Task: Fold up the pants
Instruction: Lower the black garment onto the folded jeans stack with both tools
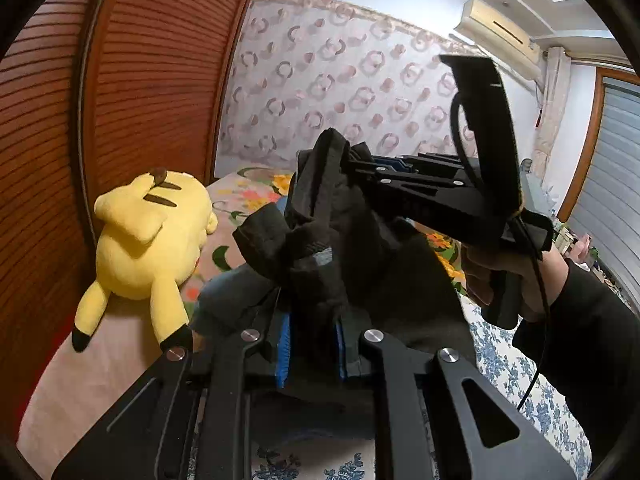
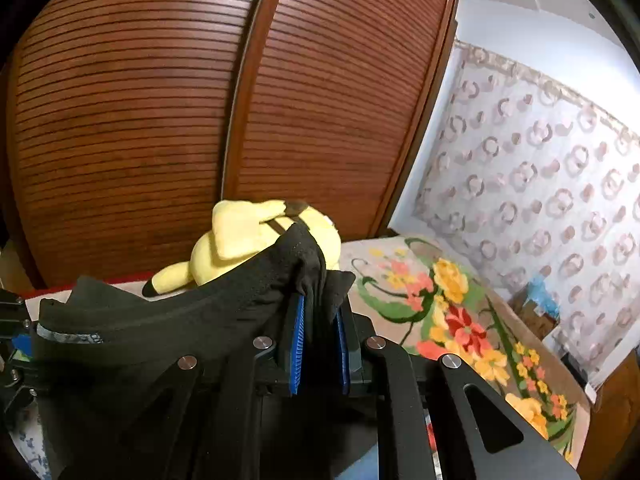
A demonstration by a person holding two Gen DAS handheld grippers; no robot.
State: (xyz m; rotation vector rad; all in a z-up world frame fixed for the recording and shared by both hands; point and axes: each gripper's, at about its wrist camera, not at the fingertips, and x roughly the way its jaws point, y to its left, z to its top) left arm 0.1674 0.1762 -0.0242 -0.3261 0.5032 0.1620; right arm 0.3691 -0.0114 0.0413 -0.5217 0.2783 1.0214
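The black pants (image 1: 340, 248) hang bunched above the bed, held up by both grippers. My left gripper (image 1: 312, 344) is shut on a fold of the dark cloth between its blue pads (image 1: 283, 344). In the same view, the right gripper (image 1: 352, 160) comes in from the right, held by a hand (image 1: 492, 276), and is clamped on the waistband's upper edge. In the right wrist view, my right gripper (image 2: 320, 320) is shut on the black pants (image 2: 180, 320), and the waistband runs from it to the left gripper's tip at the far left edge.
A yellow plush toy (image 1: 148, 248) lies on the bed beside the brown slatted wardrobe doors (image 1: 140, 80). A floral blanket (image 2: 452, 312) covers the bed's far part, a blue-and-white sheet (image 1: 504, 360) the near part. Patterned wallpaper stands behind.
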